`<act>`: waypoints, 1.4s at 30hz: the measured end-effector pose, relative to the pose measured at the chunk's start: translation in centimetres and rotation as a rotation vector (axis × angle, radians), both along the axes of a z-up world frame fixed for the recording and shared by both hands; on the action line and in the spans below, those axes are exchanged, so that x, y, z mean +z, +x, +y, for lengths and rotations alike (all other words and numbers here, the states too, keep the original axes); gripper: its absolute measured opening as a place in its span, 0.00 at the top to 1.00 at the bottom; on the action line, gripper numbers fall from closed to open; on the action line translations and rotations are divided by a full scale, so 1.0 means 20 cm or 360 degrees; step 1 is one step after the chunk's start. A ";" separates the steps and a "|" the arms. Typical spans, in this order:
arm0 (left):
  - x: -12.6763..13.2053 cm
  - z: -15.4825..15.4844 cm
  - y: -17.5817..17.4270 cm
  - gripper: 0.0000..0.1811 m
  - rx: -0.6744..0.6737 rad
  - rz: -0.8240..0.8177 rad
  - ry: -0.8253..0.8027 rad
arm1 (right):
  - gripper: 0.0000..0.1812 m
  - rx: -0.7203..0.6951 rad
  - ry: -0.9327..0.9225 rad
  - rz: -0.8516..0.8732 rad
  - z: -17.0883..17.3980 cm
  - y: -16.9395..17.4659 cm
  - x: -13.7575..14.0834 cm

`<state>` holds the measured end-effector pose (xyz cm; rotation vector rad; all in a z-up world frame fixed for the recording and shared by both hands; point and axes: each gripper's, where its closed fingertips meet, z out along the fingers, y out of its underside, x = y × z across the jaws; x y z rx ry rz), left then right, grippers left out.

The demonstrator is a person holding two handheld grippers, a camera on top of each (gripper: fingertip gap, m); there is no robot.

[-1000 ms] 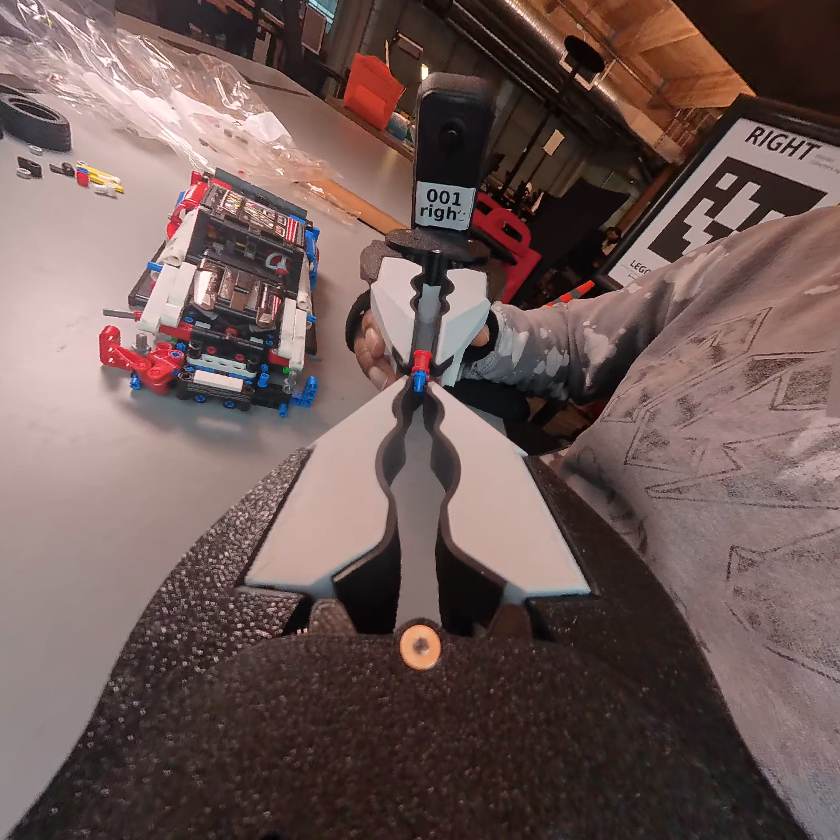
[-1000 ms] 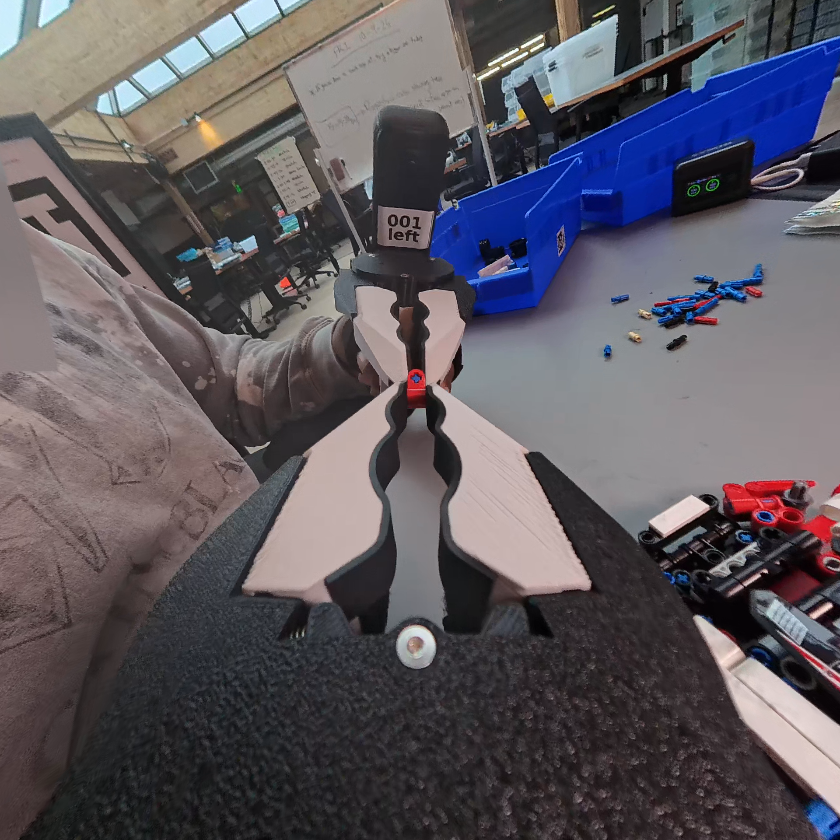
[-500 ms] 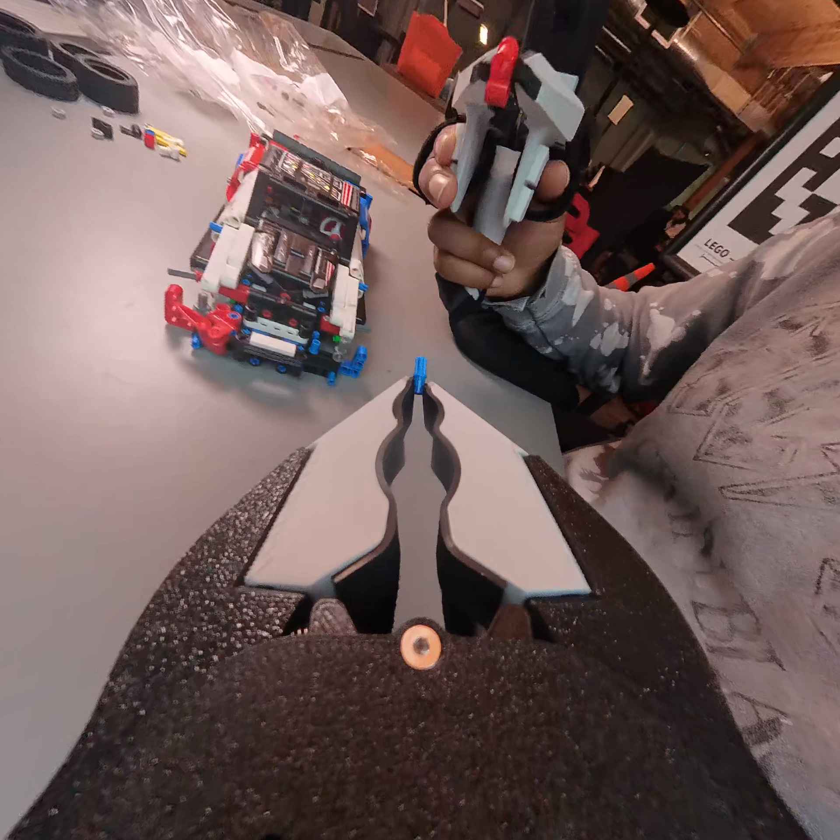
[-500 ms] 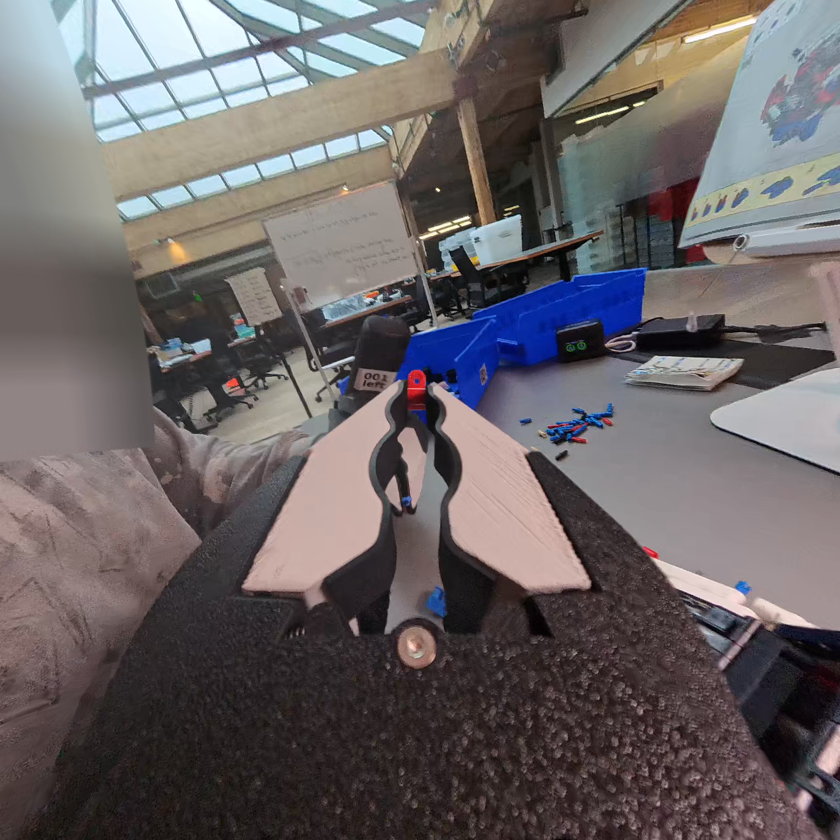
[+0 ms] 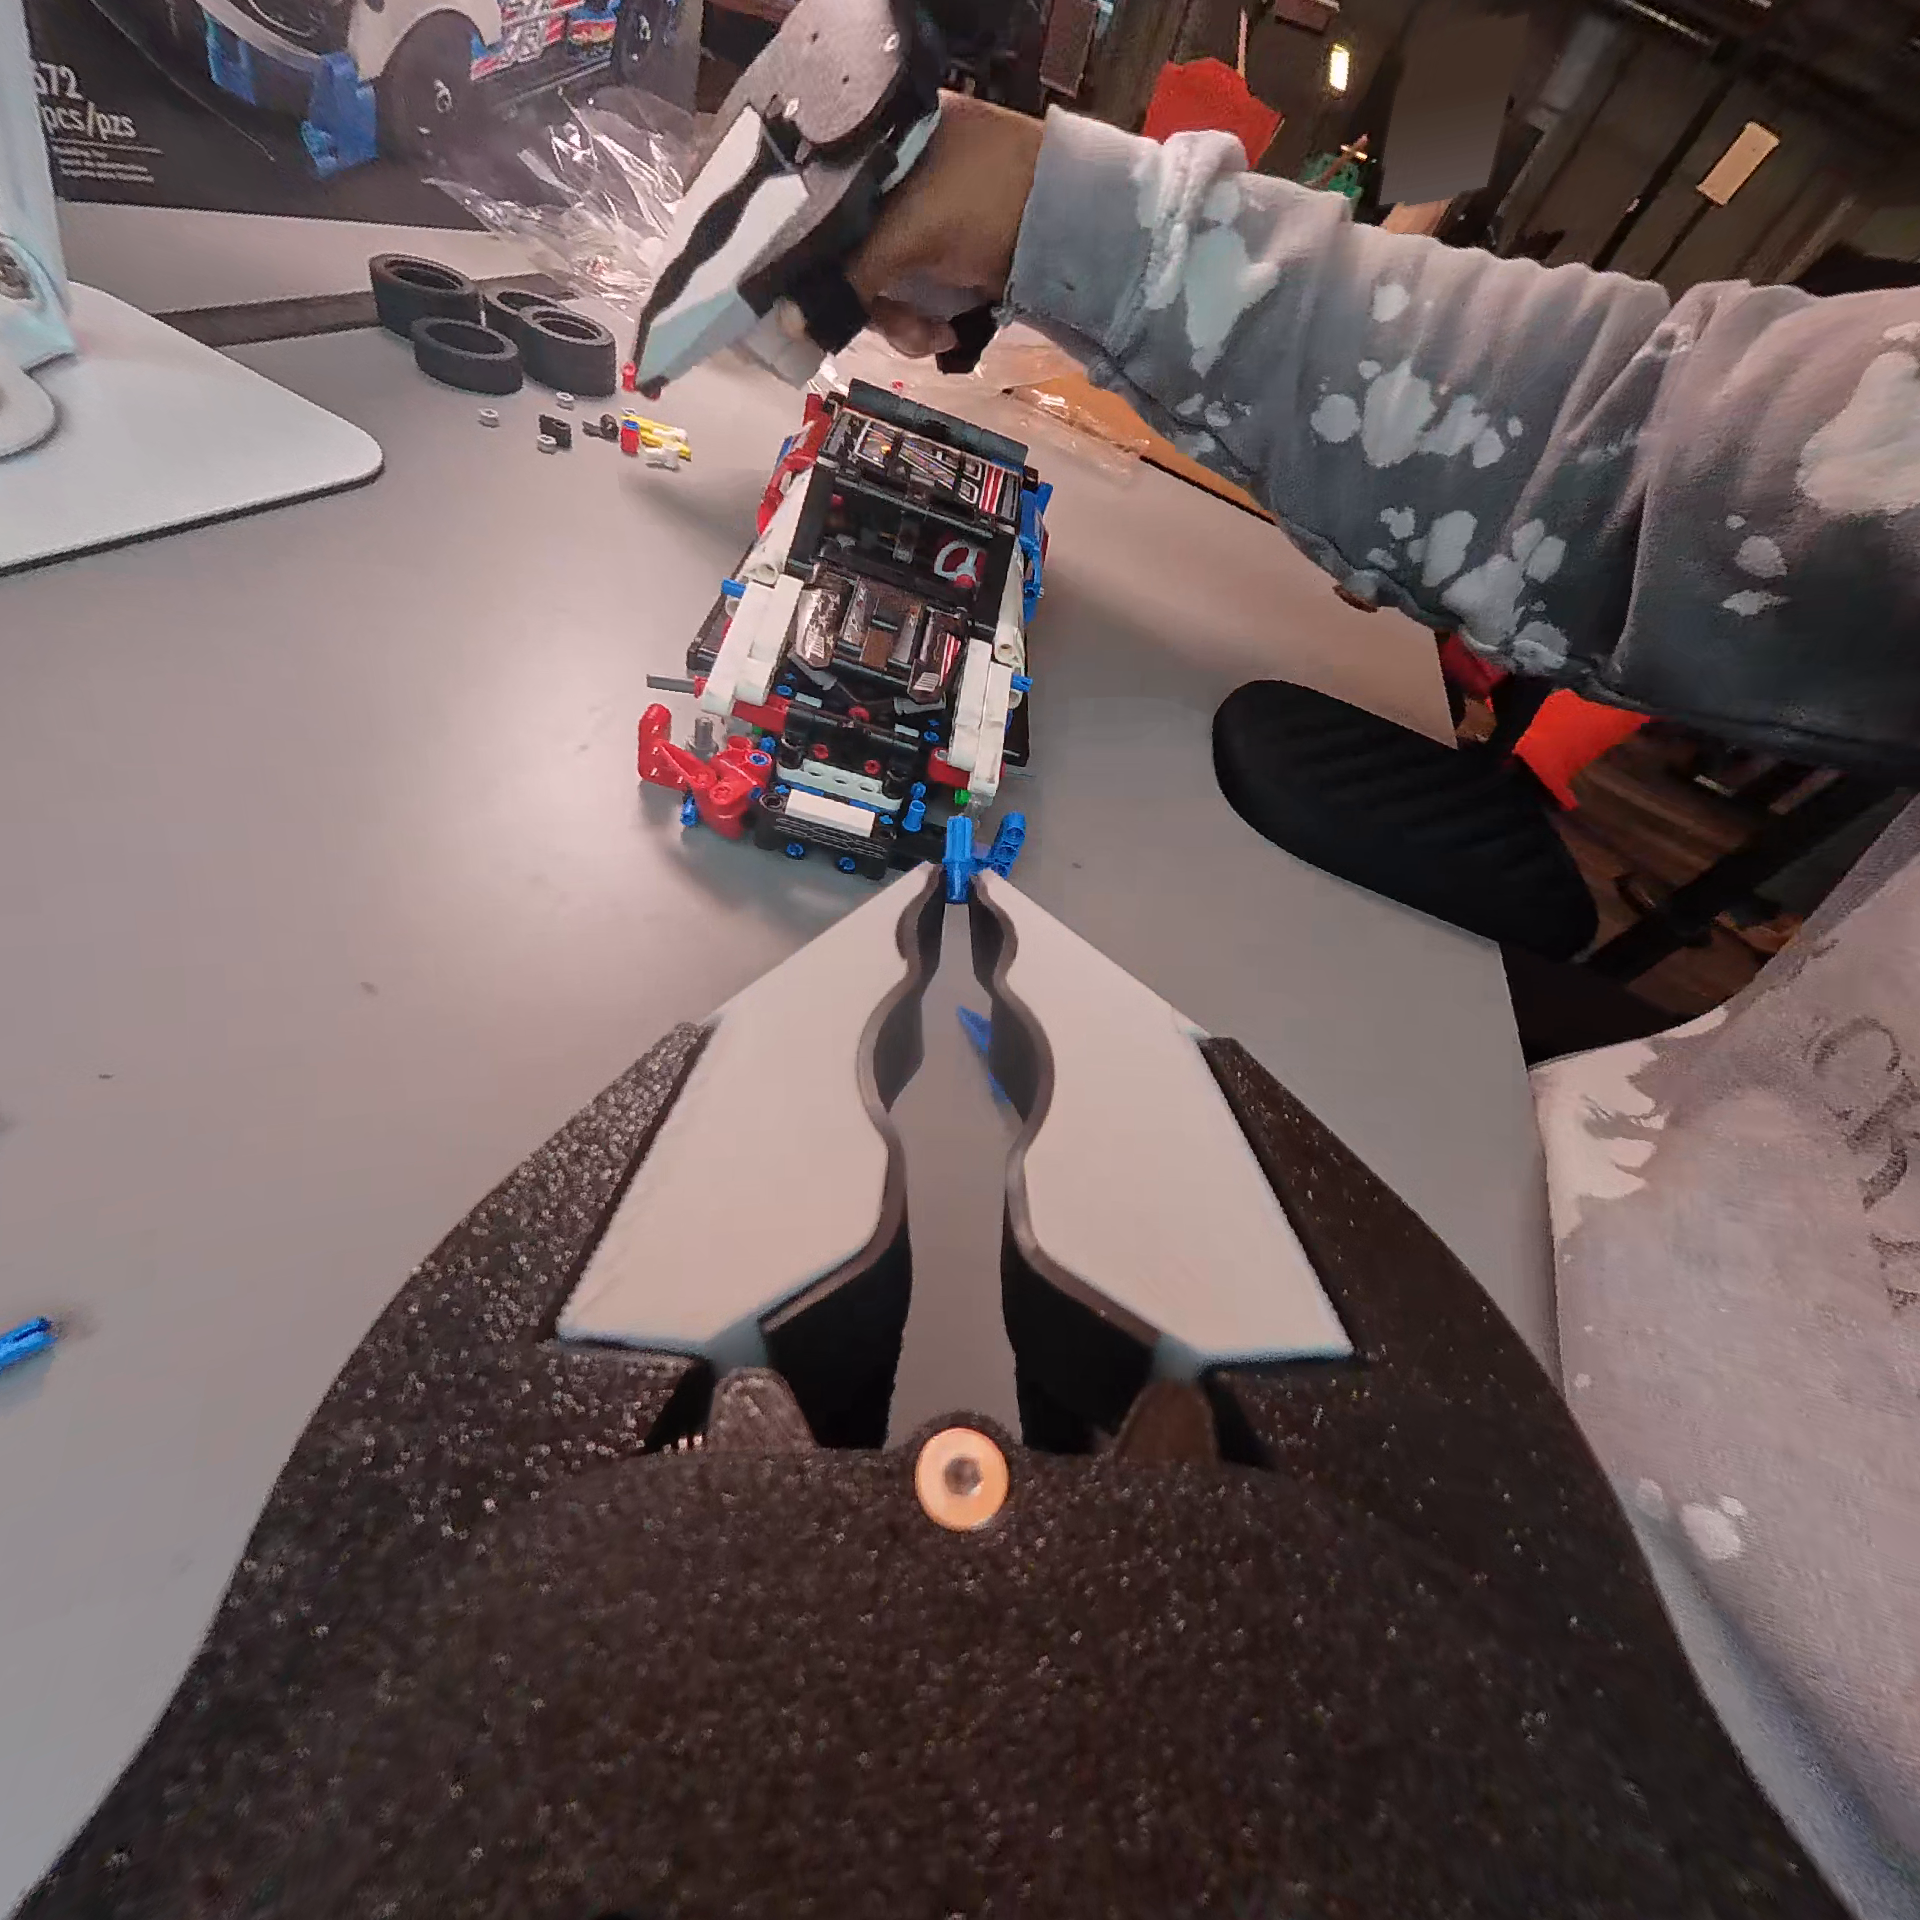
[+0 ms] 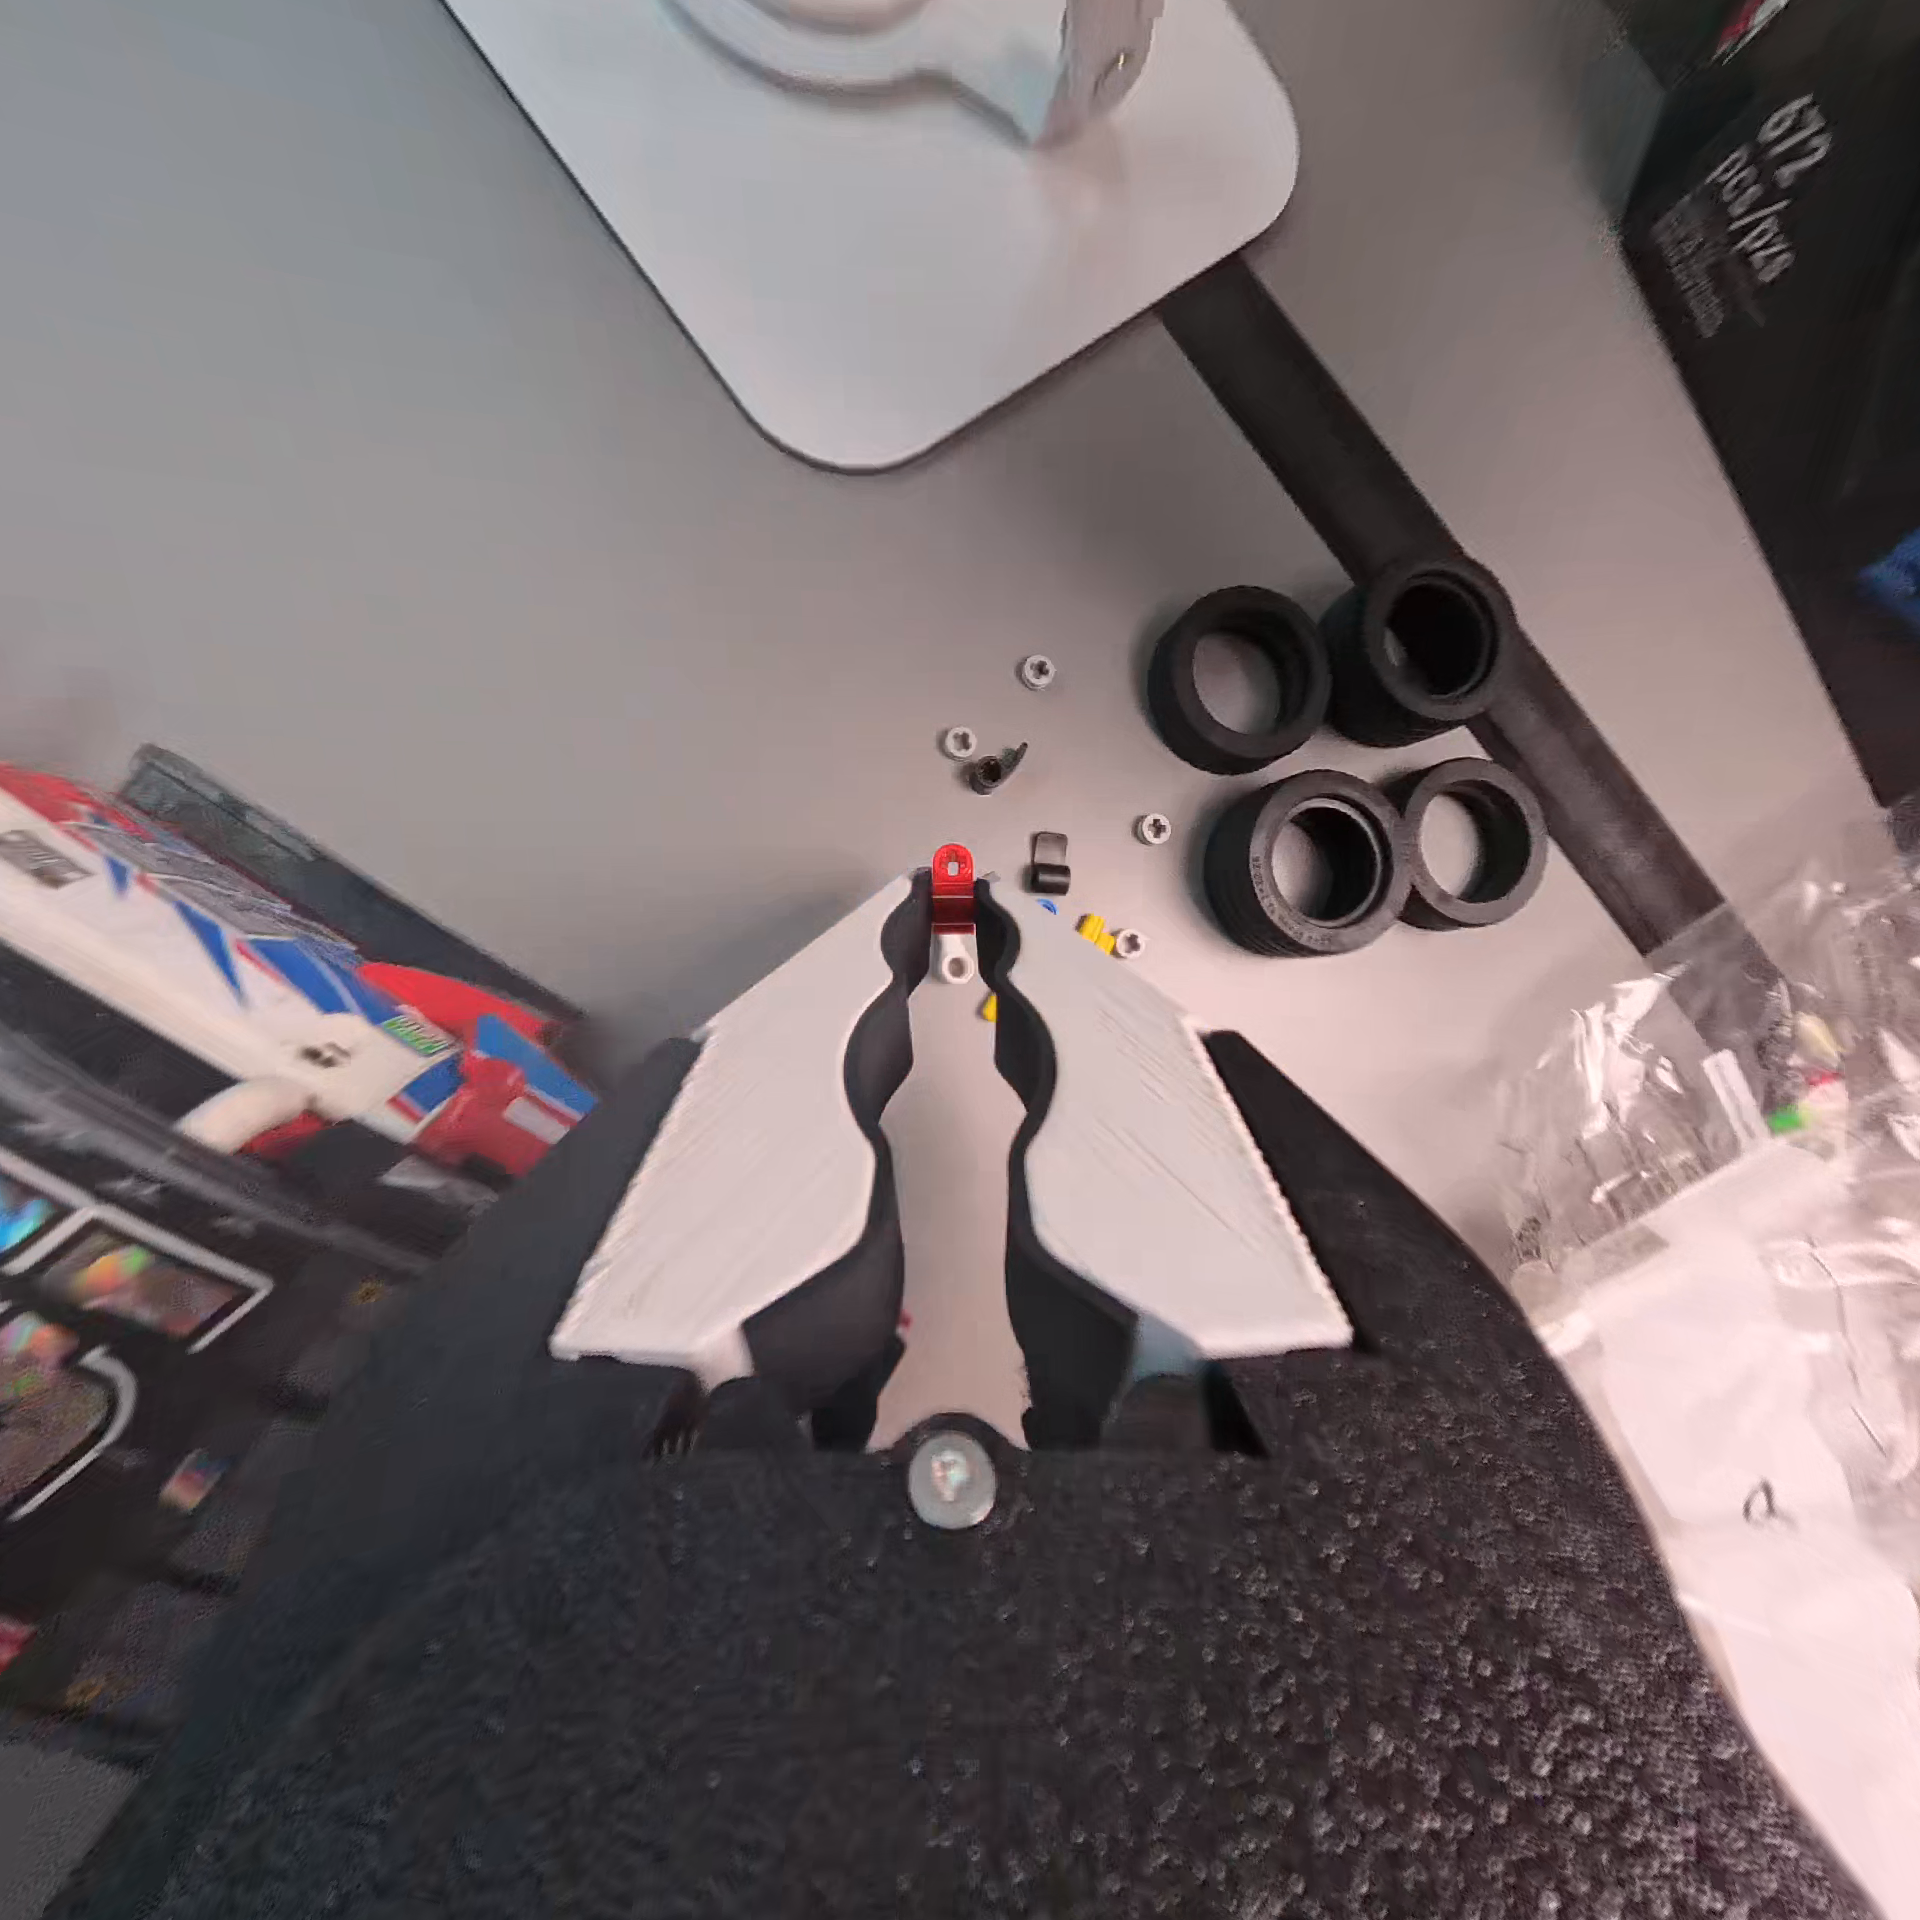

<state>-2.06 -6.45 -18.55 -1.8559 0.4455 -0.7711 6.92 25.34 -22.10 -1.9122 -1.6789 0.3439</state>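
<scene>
My left gripper is shut on a small blue pin and hovers just in front of the toy brick car on the grey table. My right gripper is shut on a small red connector piece. It points down over a scatter of small loose parts beside several black tyres. In the left wrist view the right gripper shows beyond the car, tip down near those parts and tyres.
A white stand base lies at the table's far side next to a dark box. Clear plastic bags lie to the right of the tyres. A person's sleeve reaches across above the car. A loose blue pin lies at far left. The gap from one gripper's tips to the other's is roughly 35 cm.
The right gripper, with the red piece, has left the left gripper's tip, risen, and swung over the car to point down at the loose parts. The left gripper keeps the blue pin.
</scene>
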 end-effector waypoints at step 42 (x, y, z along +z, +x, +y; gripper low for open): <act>0.01 0.07 -0.18 0.99 0.0291 -0.0004 0.0010 | 1.00 0.0388 -0.0015 0.1418 -1.29 -0.15 0.41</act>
